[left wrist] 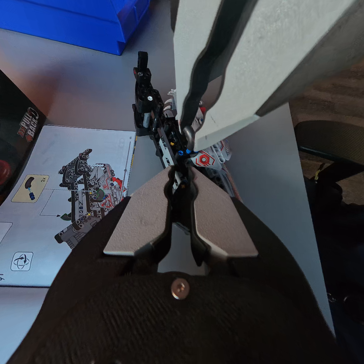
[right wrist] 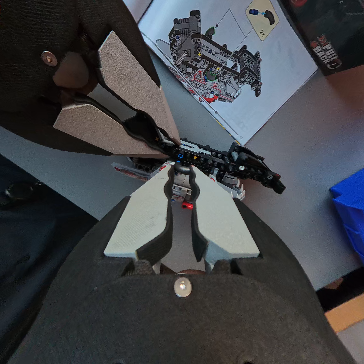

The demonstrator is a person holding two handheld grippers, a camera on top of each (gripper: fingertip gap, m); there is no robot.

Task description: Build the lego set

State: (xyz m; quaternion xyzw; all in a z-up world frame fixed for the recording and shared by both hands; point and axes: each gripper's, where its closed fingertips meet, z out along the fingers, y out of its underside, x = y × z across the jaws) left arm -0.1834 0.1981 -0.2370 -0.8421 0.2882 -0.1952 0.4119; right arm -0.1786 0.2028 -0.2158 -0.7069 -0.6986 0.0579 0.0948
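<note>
A black, grey and red lego vehicle model (left wrist: 155,118) lies on its side on the grey table. My left gripper (left wrist: 180,172) is shut on the model's black frame at its near end. My right gripper (right wrist: 181,169) is shut on a small dark curved piece (right wrist: 181,168) and holds it against the model's frame (right wrist: 197,157) beside a blue pin (right wrist: 180,156). In the left wrist view the right gripper (left wrist: 189,136) comes down from the top with the curved piece (left wrist: 189,136) at its tips. In the right wrist view the left gripper (right wrist: 169,147) comes in from the upper left.
An open instruction booklet (left wrist: 69,187) lies left of the model; it also shows in the right wrist view (right wrist: 256,78). A dark set box (left wrist: 15,137) lies beyond the booklet. A blue bin (left wrist: 78,21) stands at the back. The table edge (left wrist: 307,216) runs on the right, with a chair (left wrist: 331,139) past it.
</note>
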